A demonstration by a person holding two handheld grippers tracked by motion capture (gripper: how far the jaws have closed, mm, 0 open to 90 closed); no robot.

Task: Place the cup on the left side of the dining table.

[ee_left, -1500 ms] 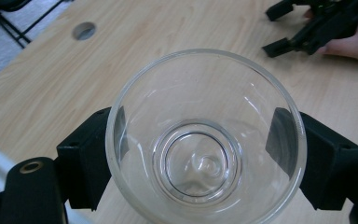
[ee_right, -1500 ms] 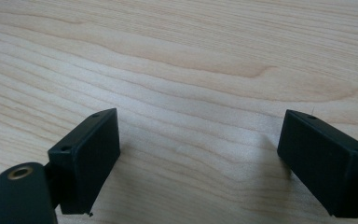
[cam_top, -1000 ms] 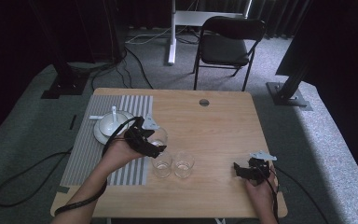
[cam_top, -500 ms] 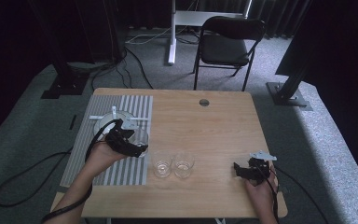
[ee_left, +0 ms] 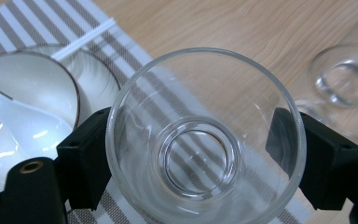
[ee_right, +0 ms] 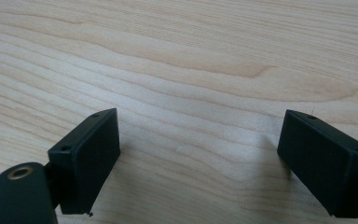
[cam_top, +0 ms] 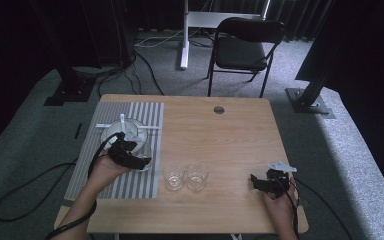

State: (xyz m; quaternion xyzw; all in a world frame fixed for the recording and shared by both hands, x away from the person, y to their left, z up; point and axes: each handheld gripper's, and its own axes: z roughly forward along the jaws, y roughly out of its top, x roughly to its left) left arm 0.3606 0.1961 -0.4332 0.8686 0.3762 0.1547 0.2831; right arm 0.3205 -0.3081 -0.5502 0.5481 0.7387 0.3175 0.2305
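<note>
Glass (ee_left: pixel 205 140) upright, mouth up, clamped between left gripper (ee_left: pixel 205 158) fingers over striped mat (cam_top: pixel 145 117); right gripper (ee_right: pixel 200 158) fingers wide apart, empty.

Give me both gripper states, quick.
Left gripper: closed on a clear glass.
Right gripper: open, nothing between its jaws, over bare table.

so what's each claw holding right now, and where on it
Left claw grips a clear glass by its sides, across the rim. Right claw is open and holds nothing.
</note>
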